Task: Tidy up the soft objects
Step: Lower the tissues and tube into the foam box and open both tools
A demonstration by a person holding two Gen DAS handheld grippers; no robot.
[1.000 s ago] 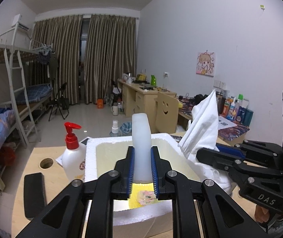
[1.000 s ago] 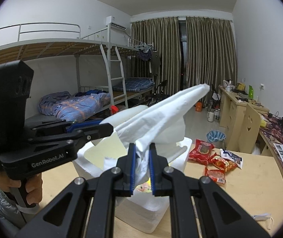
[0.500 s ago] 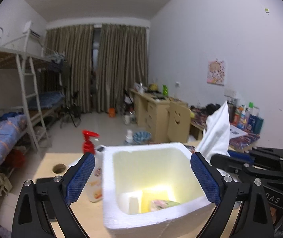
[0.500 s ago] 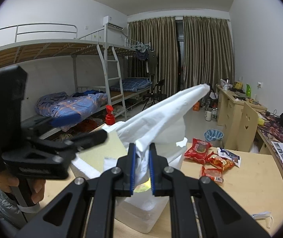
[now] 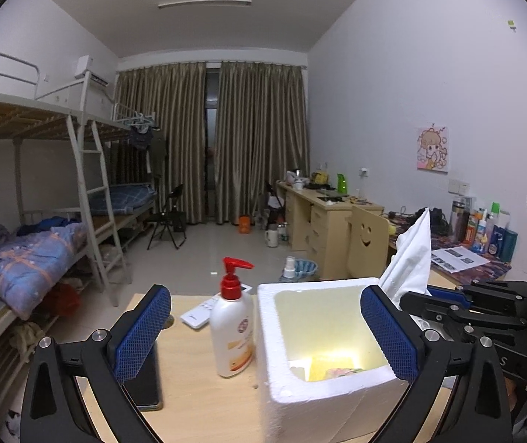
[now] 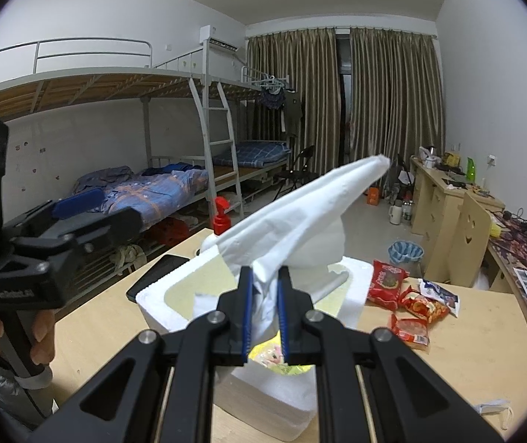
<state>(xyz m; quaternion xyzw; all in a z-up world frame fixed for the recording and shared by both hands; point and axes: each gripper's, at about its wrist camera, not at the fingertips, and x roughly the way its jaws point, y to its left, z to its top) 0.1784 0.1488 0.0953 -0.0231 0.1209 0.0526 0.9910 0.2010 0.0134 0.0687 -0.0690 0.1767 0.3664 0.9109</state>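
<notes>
Clearly the white tissue (image 6: 300, 217) in my right gripper (image 6: 265, 310) is light, limp and easy to tear; pinched at its bunched lower end, it rises over the foam box (image 6: 160, 295) on the table (image 6: 466, 361). My left gripper (image 5: 263, 336) is opening wide and empty, astride the box.

Right hand-held gripper (image 6: 264, 308) clamping white tissue (image 6: 300, 217), over foam box (image 6: 175, 306), wooden table (image 6: 477, 361)
</notes>
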